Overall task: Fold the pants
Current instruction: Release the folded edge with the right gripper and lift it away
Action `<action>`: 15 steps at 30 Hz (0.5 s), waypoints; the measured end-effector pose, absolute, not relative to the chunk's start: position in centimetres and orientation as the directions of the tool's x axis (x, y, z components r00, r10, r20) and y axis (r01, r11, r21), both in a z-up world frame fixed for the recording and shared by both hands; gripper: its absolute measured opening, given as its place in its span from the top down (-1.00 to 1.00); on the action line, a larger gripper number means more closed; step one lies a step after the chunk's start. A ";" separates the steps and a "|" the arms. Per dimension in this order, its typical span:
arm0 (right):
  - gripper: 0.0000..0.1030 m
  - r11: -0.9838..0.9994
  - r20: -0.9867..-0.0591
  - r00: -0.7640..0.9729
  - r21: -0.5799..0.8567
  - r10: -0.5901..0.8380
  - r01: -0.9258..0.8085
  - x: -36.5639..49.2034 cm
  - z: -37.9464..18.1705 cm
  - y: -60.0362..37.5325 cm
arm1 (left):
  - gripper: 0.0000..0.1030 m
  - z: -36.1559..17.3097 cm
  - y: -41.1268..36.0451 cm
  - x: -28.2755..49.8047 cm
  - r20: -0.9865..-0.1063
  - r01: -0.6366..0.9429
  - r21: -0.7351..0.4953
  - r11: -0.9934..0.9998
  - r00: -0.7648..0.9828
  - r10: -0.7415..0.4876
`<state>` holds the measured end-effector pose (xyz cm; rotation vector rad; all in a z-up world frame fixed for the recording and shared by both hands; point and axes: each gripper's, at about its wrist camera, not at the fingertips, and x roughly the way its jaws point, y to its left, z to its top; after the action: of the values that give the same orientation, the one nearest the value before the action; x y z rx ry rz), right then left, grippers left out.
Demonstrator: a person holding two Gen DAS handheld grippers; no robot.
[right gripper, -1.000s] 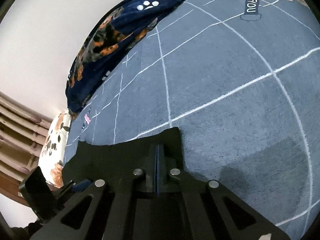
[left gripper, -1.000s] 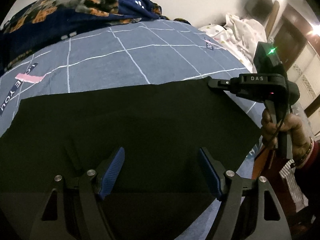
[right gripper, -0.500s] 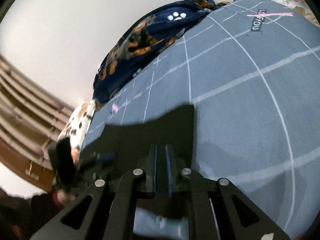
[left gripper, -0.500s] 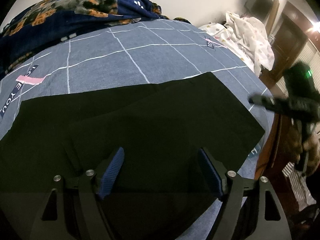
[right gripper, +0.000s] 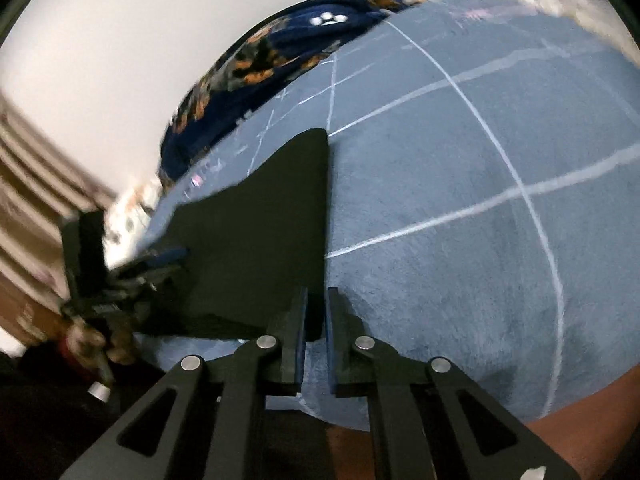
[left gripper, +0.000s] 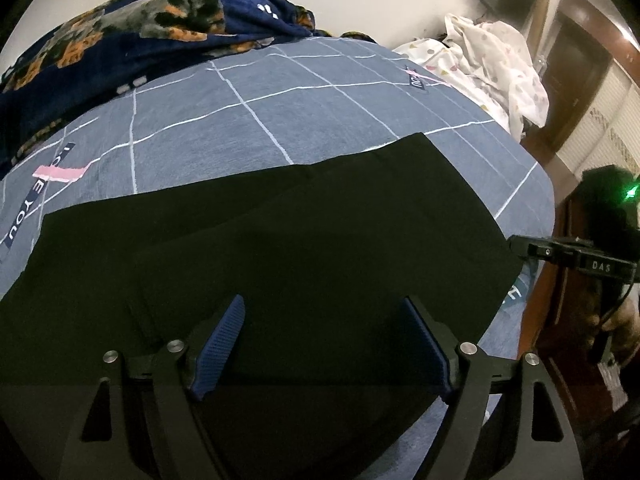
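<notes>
One garment: black pants, spread flat on the bed, a folded layer lying over the near part
Pants position: near side of the bed, right edge close to the bed's right border in the left wrist view; far edge runs along a white grid line area
Pants in right view: dark wedge reaching from the left side toward the right tool's tips
Left tool: jaws spread wide and opening, blue pads apart, hovering over the near fold of the pants; fabric lies below the gap, pads not pressing it
Left tool from the right view: seen at the left edge, blurred, at the pants' far border
Right tool: fingers nearly pressed together, narrow slit between the pads, closing; a dark bit of fabric edge seems to sit at the slit, blur makes a pinch unsure
Right tool from the left view: off the bed's right edge, clear of the pants, green light lit on its body
Hand: person's hand on the right tool's handle, dim
Bed: blue sheet with white grid lines
Blanket: dark blue floral, bunched along the far side
White cloth: dotted, heaped at the far right corner
</notes>
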<state>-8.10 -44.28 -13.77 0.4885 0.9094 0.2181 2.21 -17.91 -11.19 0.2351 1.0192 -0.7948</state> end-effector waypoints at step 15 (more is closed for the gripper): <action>0.71 0.916 -0.675 0.666 0.399 0.317 -0.033 -7.0 -6.8 -41.3 | -0.57 -6.5 -10.6 2.9 -0.715 0.581 -0.316 0.750 0.374 -0.591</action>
<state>-7.04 -41.34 -6.80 0.3722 0.8222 0.2027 2.85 -10.63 -6.46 -0.0118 0.9201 -0.7500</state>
